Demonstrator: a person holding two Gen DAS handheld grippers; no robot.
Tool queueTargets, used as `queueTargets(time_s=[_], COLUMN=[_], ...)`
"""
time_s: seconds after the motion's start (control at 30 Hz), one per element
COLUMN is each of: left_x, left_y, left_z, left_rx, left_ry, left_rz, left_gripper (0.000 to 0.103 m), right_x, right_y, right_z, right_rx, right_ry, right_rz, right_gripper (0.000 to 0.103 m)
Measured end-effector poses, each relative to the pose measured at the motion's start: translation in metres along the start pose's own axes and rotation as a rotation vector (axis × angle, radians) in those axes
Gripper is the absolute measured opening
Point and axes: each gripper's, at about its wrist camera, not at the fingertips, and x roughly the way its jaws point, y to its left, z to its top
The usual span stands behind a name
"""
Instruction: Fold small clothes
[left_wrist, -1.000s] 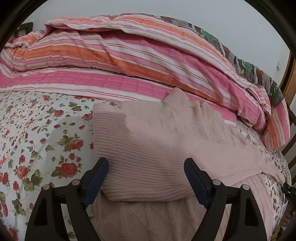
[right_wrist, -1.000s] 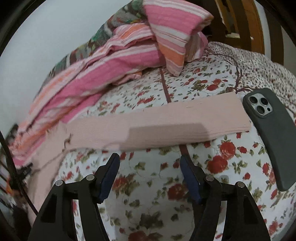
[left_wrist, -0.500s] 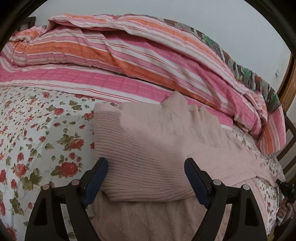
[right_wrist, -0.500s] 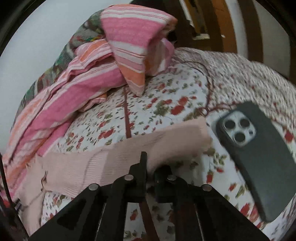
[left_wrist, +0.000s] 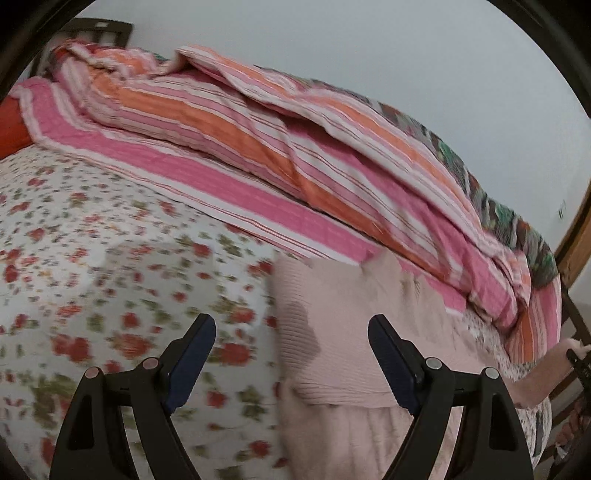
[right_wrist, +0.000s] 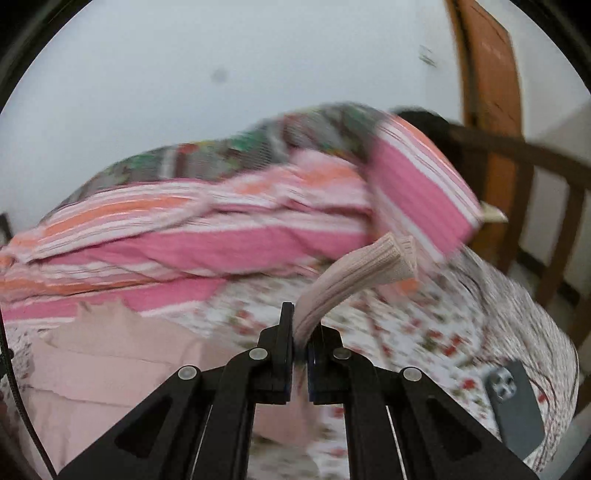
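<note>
Sleeve: the ribbed cuff end of the pale pink knitted sweater's sleeve (right_wrist: 354, 280) is being pinched between the pressed-together fingers of the right gripper (right_wrist: 300, 345) and is being held clear of the bed.
Sweater: the pale pink knitted sweater (left_wrist: 343, 332) is being shown lying partly folded on the white sheet printed with red roses (left_wrist: 110, 295), just beside the pink and orange striped quilt (left_wrist: 295, 166).
Left gripper: the left gripper (left_wrist: 291, 350) is being held with fingers spread wide, nothing between them (the sweater's left edge is lying under the gap).
Doing it well: the sleeve is best being carried across the body and laid flat, the cuff kept inside the outline, judging by the fold already made.
Hard to make out: both views are being smeared by motion; the sweater's lower hem is being cut off by the frame, and the dark grey phone (right_wrist: 515, 406) is being seen only at the edge.
</note>
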Motion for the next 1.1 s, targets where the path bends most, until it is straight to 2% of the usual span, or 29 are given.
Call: queueTargets(time_s=[0.13,0.3,0.43,0.53,0.57,0.63,0.67,0.7,0.77,0.83,0.87,0.93,1.0,1.1], left_x=[-0.014,-0.024,-0.028,-0.031,-0.030,-0.028,-0.027,-0.025,-0.021,-0.015,-0.012,-0.004,0.004,0.016], left_y=[0.025,0.044,0.051,0.053,0.053,0.054,0.054,0.053,0.047,0.036,0.030,0.014,-0.003,-0.027], left_z=[0.007,0.011,0.013,0.012,0.012,0.012,0.011,0.010,0.008,0.004,0.002,-0.002,-0.006,-0.013], left_rx=[-0.059,-0.082,-0.068,-0.060,-0.066,-0.084,-0.091,-0.094,-0.077,-0.037,-0.019,0.016,0.047,0.119], left_ry=[-0.025,-0.045,-0.047,-0.056,-0.053,-0.045,-0.040,-0.032,-0.018,-0.002,0.006,0.032,0.062,0.086], left_rz=[0.025,0.049,0.054,0.059,0.054,0.038,0.028,0.013,-0.008,-0.028,-0.038,-0.073,-0.106,-0.089], left_gripper=[0.084,0.084,0.084,0.084,0.084,0.084,0.084,0.084,0.084,0.084,0.084,0.083,0.082,0.079], right_x=[-0.001,0.012,0.039,0.060,0.070,0.082,0.087,0.086,0.073,0.062,0.055,0.047,0.043,0.043], right_y=[0.096,0.222,0.308,0.343,0.356,0.368,0.370,0.368,0.350,0.327,0.303,0.269,0.230,0.179], right_z=[0.012,0.011,-0.021,-0.054,-0.068,-0.080,-0.084,-0.084,-0.078,-0.070,-0.064,-0.059,-0.058,-0.065], right_rx=[-0.113,-0.169,-0.199,-0.187,-0.179,-0.182,-0.185,-0.185,-0.189,-0.169,-0.133,-0.103,-0.117,-0.144], right_ry=[-0.021,0.022,0.144,0.262,0.325,0.411,0.457,0.464,0.420,0.377,0.345,0.305,0.265,0.216], right_rz=[0.083,0.272,0.425,0.509,0.542,0.584,0.602,0.608,0.617,0.625,0.633,0.620,0.533,0.375], right_gripper=[0.006,0.006,0.006,0.006,0.008,0.020,0.039,0.050,0.051,0.062,0.069,0.072,0.073,0.072])
